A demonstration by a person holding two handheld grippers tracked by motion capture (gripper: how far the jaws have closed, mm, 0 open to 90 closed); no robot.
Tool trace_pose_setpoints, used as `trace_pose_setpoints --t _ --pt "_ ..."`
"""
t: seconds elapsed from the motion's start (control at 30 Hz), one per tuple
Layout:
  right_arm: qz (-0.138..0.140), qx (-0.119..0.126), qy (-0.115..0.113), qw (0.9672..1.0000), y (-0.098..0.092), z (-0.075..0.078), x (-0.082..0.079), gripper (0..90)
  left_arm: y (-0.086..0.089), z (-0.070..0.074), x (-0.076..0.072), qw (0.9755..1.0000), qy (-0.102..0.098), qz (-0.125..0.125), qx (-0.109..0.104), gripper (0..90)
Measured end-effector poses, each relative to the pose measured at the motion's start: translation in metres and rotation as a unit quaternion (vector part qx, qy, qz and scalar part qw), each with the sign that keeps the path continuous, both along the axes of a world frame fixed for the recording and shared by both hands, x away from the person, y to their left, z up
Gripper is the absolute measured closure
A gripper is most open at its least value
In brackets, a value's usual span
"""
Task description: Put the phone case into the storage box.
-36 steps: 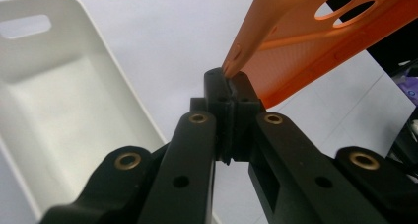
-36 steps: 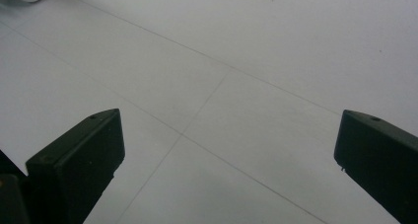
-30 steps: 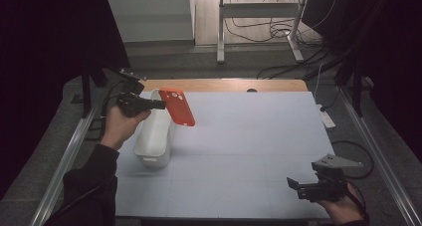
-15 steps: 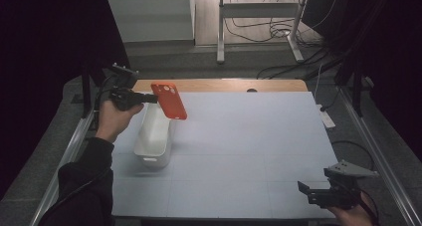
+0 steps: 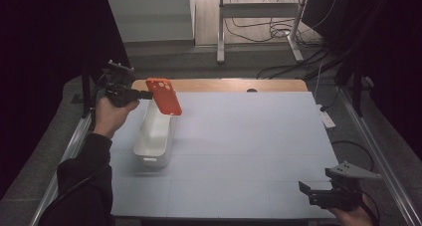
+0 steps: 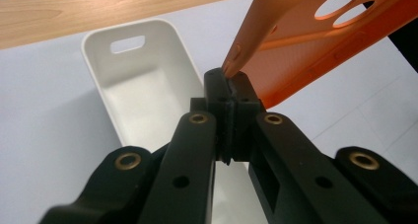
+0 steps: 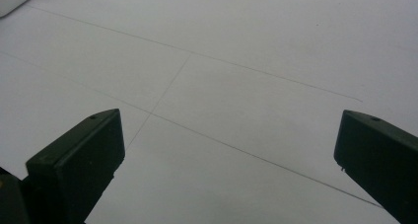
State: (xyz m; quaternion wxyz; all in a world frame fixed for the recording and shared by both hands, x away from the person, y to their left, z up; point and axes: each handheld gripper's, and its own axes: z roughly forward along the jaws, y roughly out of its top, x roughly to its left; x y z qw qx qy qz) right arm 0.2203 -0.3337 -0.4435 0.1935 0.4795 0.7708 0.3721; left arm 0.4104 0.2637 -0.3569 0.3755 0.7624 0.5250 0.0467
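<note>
My left gripper (image 5: 148, 94) is shut on the edge of an orange phone case (image 5: 164, 96), held tilted in the air at the far left of the table. In the left gripper view the pads (image 6: 241, 91) pinch the rim of the orange case (image 6: 315, 46), whose camera holes show at top right. Below it a white phone case (image 5: 157, 131) lies hollow side up on the table; its cutout end (image 6: 128, 44) points away from me. My right gripper (image 5: 307, 192) hovers low near the front right corner, jaws wide apart with nothing between them (image 7: 229, 150).
The pale table top (image 5: 249, 136) has a wooden strip (image 5: 224, 85) along its far edge. Metal rails (image 5: 378, 151) run down both sides. A table frame and cables (image 5: 259, 32) stand on the floor beyond.
My left hand has carried the orange case left and toward the far edge, off the white case's middle. My right gripper has drifted toward the front right corner.
</note>
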Motion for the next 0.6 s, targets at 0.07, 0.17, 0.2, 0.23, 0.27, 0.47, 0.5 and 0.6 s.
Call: trace_pose_setpoints --t 0.07,0.17,0.2,0.23,0.27,0.47,0.5,0.6 --pt "0.0 0.001 0.001 1.0 -0.001 0.0 0.0 0.0 0.002 0.0 0.002 1.0 0.0 0.003 0.001 89.4" --pt "0.001 0.004 0.001 1.0 -0.001 0.0 0.0 0.0 0.004 0.0 0.004 1.0 -0.001 0.007 0.004 89.5" --pt "0.002 0.006 0.001 1.0 -0.001 0.0 0.0 0.0 0.005 0.0 0.004 0.9999 -0.002 0.009 0.004 89.5" --pt "0.003 0.008 0.001 1.0 -0.001 0.0 0.0 0.0 0.006 0.0 0.005 0.9999 -0.003 0.01 0.005 89.5" --pt "0.004 0.009 0.001 1.0 -0.002 0.0 0.0 0.0 0.007 0.0 0.006 0.9999 -0.002 0.011 0.006 89.5" --pt "0.0 0.018 0.003 0.9998 -0.004 0.0 0.001 0.0 0.011 -0.001 0.011 0.9997 -0.003 0.02 0.014 89.5" --pt "0.0 0.019 0.003 0.9998 -0.004 0.0 0.001 0.0 0.012 -0.001 0.012 0.9996 -0.003 0.023 0.014 89.5" --pt "-0.001 0.024 0.005 0.9997 -0.005 0.0 0.001 0.0 0.015 -0.002 0.015 0.9994 -0.003 0.03 0.019 89.5"
